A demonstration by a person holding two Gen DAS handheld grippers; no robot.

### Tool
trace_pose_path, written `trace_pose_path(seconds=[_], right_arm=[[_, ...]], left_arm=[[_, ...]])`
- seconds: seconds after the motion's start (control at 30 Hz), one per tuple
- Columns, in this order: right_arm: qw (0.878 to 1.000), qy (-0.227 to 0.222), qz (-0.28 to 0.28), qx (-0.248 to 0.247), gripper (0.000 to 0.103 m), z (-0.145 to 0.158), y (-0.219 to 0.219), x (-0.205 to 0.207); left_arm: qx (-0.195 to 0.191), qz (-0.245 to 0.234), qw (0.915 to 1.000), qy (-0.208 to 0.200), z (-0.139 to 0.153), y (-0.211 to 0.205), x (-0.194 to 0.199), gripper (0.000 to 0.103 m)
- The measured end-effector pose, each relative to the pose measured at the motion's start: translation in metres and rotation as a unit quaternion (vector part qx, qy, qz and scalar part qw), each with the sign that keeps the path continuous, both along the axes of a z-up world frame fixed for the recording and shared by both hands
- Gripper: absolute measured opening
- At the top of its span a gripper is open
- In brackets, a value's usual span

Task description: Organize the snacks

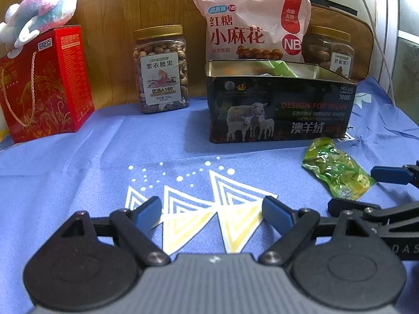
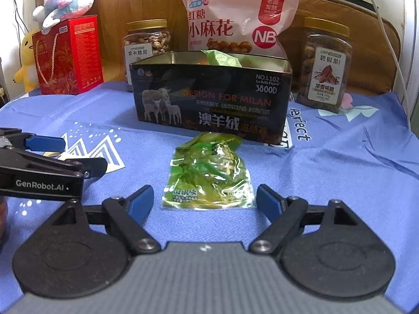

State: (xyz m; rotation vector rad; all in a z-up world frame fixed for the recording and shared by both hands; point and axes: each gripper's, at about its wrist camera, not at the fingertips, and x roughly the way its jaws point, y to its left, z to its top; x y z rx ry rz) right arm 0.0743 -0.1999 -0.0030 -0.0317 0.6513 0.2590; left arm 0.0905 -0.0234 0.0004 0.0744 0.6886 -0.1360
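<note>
A green snack packet (image 2: 209,172) lies flat on the blue cloth, just in front of an open black tin box (image 2: 212,99) printed with sheep. My right gripper (image 2: 205,202) is open and empty, its fingertips on either side of the packet's near end. My left gripper (image 1: 212,213) is open and empty over the cloth's triangle print, left of the packet (image 1: 336,168). In the left wrist view the tin (image 1: 277,110) holds another green packet (image 1: 284,68). The right gripper's fingers (image 1: 390,175) reach in at the right edge.
Behind the tin leans a pink snack bag (image 2: 235,18). Nut jars stand at the back left (image 2: 146,49) and back right (image 2: 326,65). A red gift box (image 2: 69,55) with a plush toy (image 2: 68,0) on it stands far left.
</note>
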Motion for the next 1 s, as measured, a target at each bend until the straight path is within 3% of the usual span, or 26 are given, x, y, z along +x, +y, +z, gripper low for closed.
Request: trace_pose_path(seconds=[0.7,1.0], right_arm=[[1.0,0.016,0.014,-0.004,0.097,0.0,0.002,0.02],[0.999,0.0,0.038,0.001,0.075,0.001,0.002,0.018]], left_arm=[[-0.016,0.003,0.9999,0.003,0.0,0.004,0.001,0.085],[-0.026,-0.002,0.9996,-0.007,0.002,0.005,-0.002,0.085]])
